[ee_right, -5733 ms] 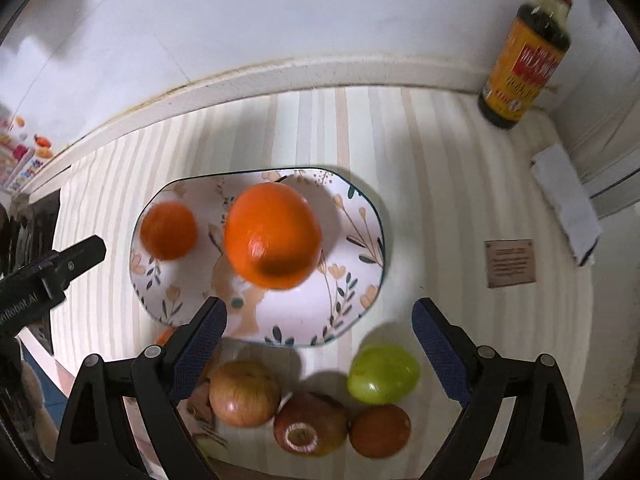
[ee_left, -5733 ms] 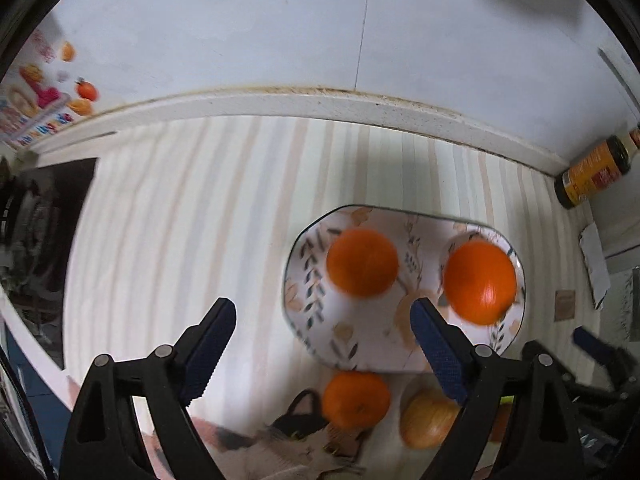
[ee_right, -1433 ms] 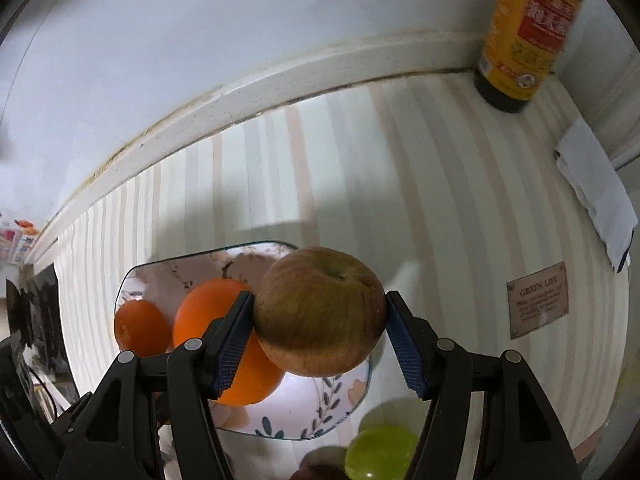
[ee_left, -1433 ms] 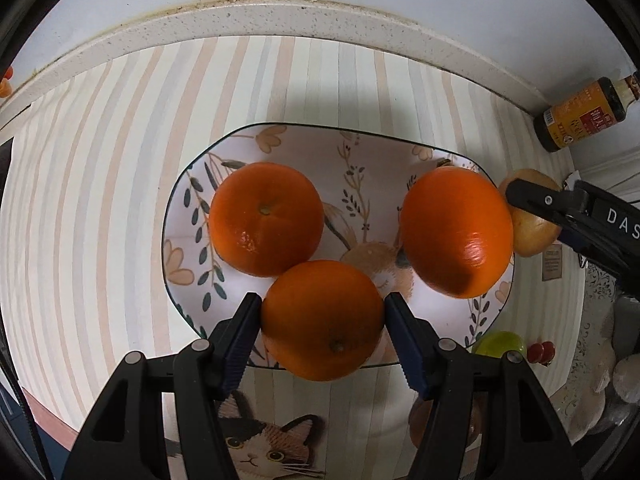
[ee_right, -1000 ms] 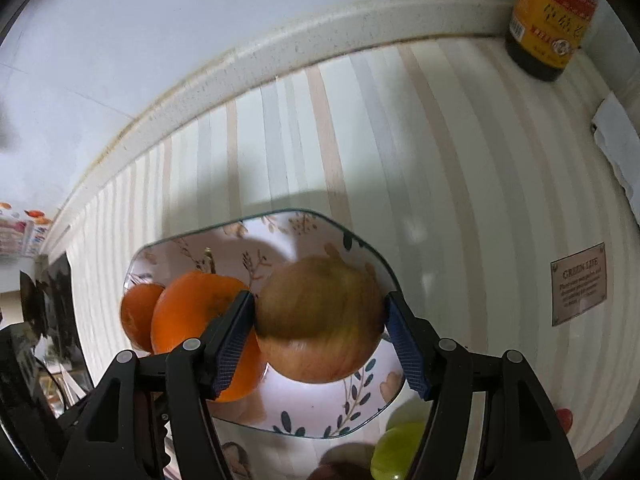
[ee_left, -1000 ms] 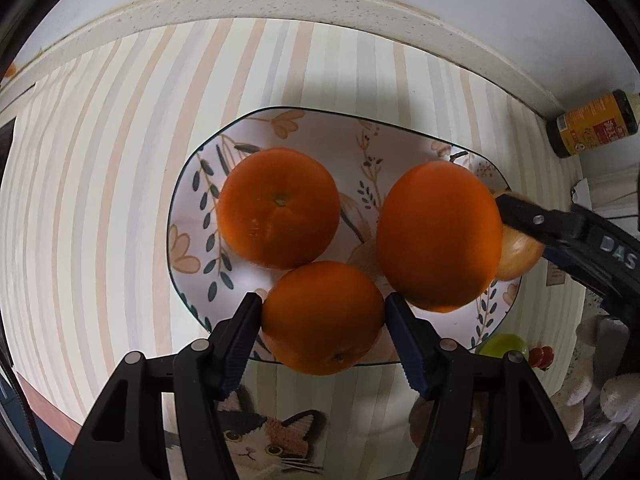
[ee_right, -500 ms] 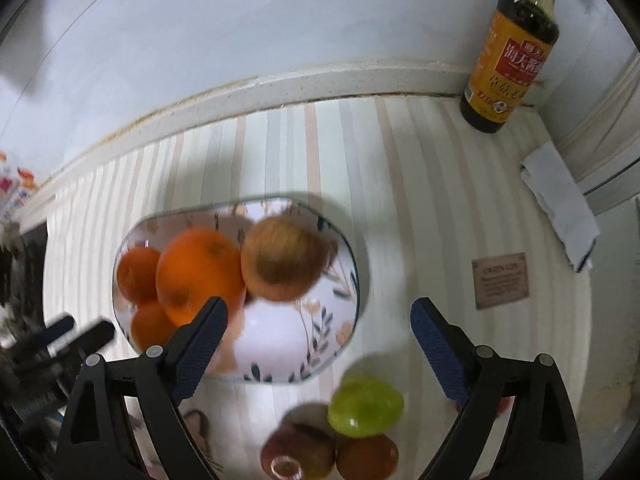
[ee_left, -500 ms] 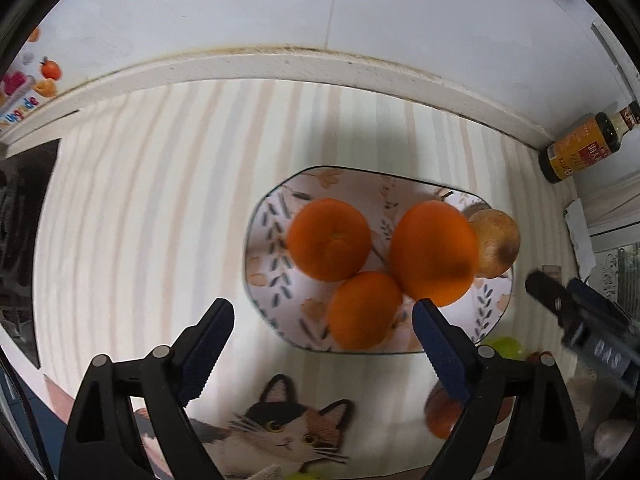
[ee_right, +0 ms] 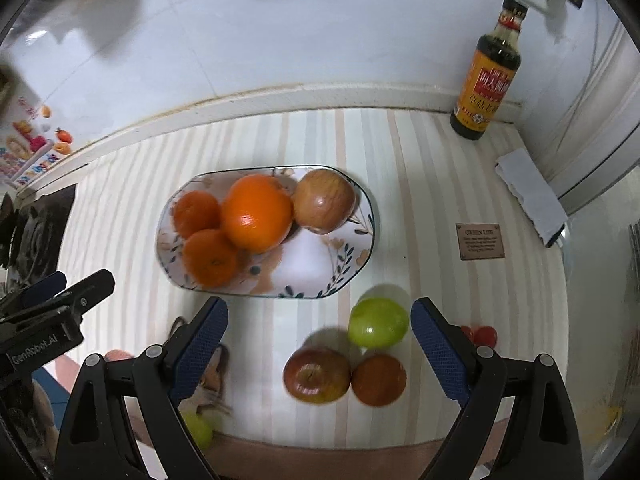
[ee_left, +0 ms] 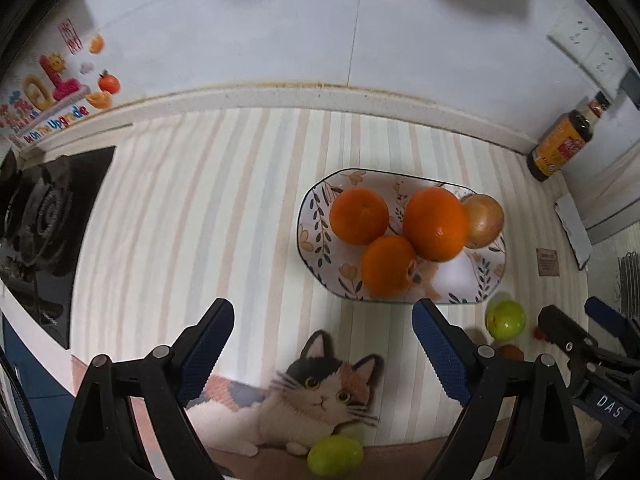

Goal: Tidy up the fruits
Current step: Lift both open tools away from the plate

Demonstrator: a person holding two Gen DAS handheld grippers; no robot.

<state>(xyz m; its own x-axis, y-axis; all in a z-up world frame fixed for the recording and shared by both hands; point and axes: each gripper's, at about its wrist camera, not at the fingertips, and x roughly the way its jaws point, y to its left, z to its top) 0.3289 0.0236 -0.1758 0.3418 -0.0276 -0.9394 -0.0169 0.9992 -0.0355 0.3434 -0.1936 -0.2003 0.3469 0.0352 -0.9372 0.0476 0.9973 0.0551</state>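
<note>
Both the left gripper and right gripper have just opened wide and hold nothing. The plate carries 3 oranges and 1 apple; a green fruit lies near it.

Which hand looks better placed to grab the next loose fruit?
Probably the right gripper: its open, empty jaws frame the green fruit, red apple and brownish fruit. The left gripper, also open, hangs over the cat mat.

home kitchen: gas hob, sauce bottle, tiled wall
</note>
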